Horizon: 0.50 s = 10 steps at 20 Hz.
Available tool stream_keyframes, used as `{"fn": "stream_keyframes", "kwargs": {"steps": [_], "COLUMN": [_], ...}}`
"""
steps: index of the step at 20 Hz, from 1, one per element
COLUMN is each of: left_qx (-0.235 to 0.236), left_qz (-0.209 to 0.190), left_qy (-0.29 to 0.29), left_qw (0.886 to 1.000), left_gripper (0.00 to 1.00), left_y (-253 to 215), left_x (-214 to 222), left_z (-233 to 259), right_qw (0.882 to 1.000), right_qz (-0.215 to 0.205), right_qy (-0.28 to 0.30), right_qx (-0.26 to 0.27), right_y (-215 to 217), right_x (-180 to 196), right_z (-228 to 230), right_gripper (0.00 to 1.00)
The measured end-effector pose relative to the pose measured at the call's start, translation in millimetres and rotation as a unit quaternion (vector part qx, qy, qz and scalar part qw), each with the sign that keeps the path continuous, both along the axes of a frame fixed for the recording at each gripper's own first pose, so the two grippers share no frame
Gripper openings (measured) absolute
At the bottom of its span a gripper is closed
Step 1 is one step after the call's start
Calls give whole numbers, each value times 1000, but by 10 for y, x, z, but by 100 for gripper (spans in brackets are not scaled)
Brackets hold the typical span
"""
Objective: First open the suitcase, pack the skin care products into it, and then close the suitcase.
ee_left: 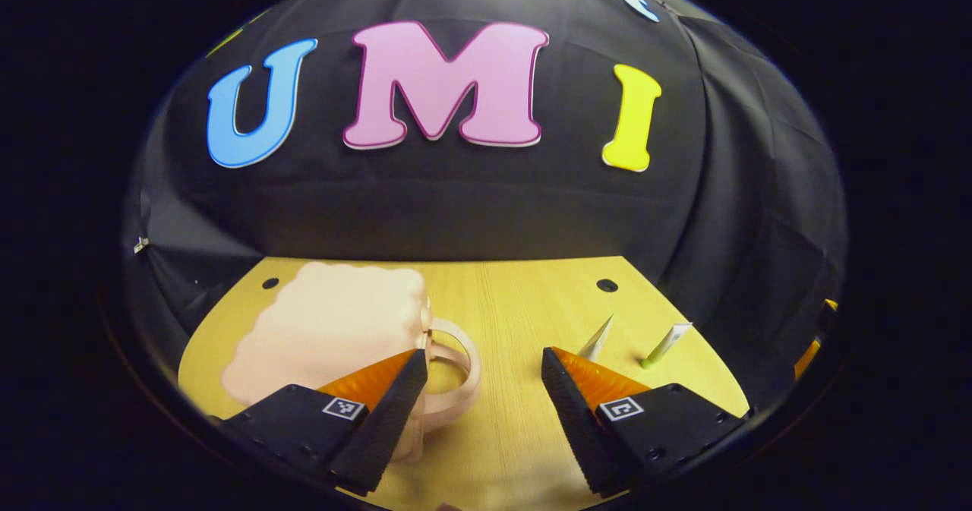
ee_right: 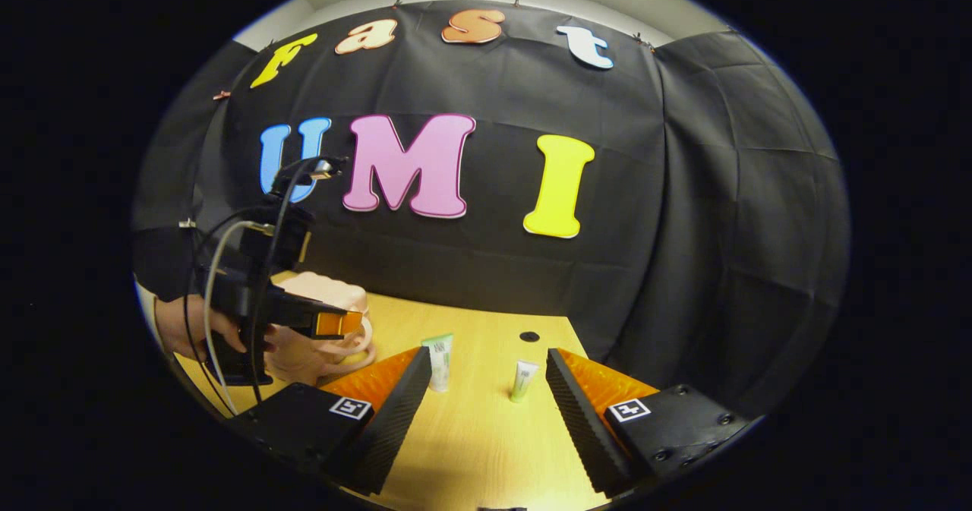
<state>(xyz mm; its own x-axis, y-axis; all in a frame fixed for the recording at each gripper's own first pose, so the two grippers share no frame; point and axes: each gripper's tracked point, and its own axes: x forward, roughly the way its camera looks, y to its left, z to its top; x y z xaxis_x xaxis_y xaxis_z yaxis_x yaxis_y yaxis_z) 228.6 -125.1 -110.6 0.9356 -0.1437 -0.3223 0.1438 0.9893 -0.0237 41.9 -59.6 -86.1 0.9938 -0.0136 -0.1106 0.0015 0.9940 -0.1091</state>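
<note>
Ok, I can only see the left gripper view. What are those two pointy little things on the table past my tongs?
Observer: In the right gripper view they are two small tubes, a white tube and a green tube. Both stand upright on the table.
Operator: Did the other tongs grab one?
Observer: No. The right tongs are open, and both tubes stand beyond their tips, not gripped. You also can't see that a hand holds your left tongs right in front of the pink suitcase.
</note>
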Motion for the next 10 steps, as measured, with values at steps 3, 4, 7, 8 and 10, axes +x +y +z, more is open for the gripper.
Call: {"fn": "stream_keyframes", "kwargs": {"steps": [3, 4, 7, 8, 10], "left_qx": [14, 14, 14, 15, 22], "left_qz": [-2, -4, 9, 11, 16], "left_qy": [34, 44, 55, 62, 69], "left_qw": [999, 999, 998, 998, 997], "left_gripper": [96, 95, 96, 95, 94], "left_y": [-134, -177, -199, -206, -202], "left_x": [300, 365, 552, 604, 716], "left_z": [-342, -417, -594, -658, -754], "right_qw": [999, 998, 998, 998, 997], "right_qz": [-5, -2, 13, 16, 18], "right_qy": [45, 61, 65, 64, 73], "right_qx": [24, 25, -6, -9, 4], "right_y": [-29, -22, -38, -46, -46], "right_x": [-21, -10, 19, 39, 85], "right_z": [-363, -467, -525, -551, -619], "right_gripper": [97, 96, 96, 97, 97]}}
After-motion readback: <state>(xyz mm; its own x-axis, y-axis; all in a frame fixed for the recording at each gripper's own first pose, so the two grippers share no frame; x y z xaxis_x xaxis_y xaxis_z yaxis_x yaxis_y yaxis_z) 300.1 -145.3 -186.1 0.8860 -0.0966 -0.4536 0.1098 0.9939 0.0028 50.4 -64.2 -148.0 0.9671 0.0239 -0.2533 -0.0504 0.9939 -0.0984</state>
